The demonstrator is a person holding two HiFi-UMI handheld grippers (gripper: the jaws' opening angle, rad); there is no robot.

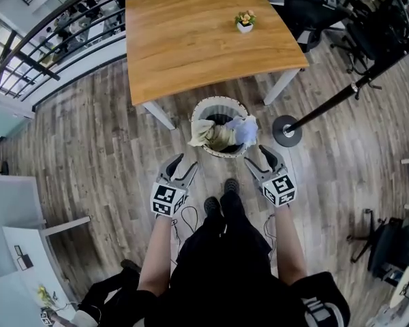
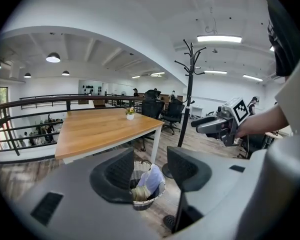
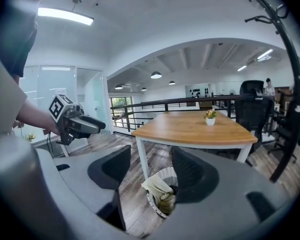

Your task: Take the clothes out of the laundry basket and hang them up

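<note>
**Both grippers open above the basket, nothing picked yet**

Your left gripper (image 1: 183,166) and right gripper (image 1: 258,160) hover side by side just short of the laundry basket (image 1: 219,100). Each has its jaws spread and nothing between them. The basket sits on the plank floor at the near edge of the wooden table (image 1: 191,39), with the round base of the coat stand (image 1: 287,130) just beside it.

Watch for these risks:
- The beige cloth (image 1: 208,135) and the pale blue cloth (image 1: 245,129) lie crumpled against each other. A grab at one may drag the other out and drop it on the floor.
- Both cloths spill over the rim, and the basket looks light. A snagged pull could tip it or slide it.
- The stand's hooks are thin, curved and set high. Soft, loose fabric could slip off them unless it is draped well over.

The basket is round and white with a slotted wall. The beige cloth looks thick and bunched, the blue one thinner and limp. The stand is slim dark metal.
</note>
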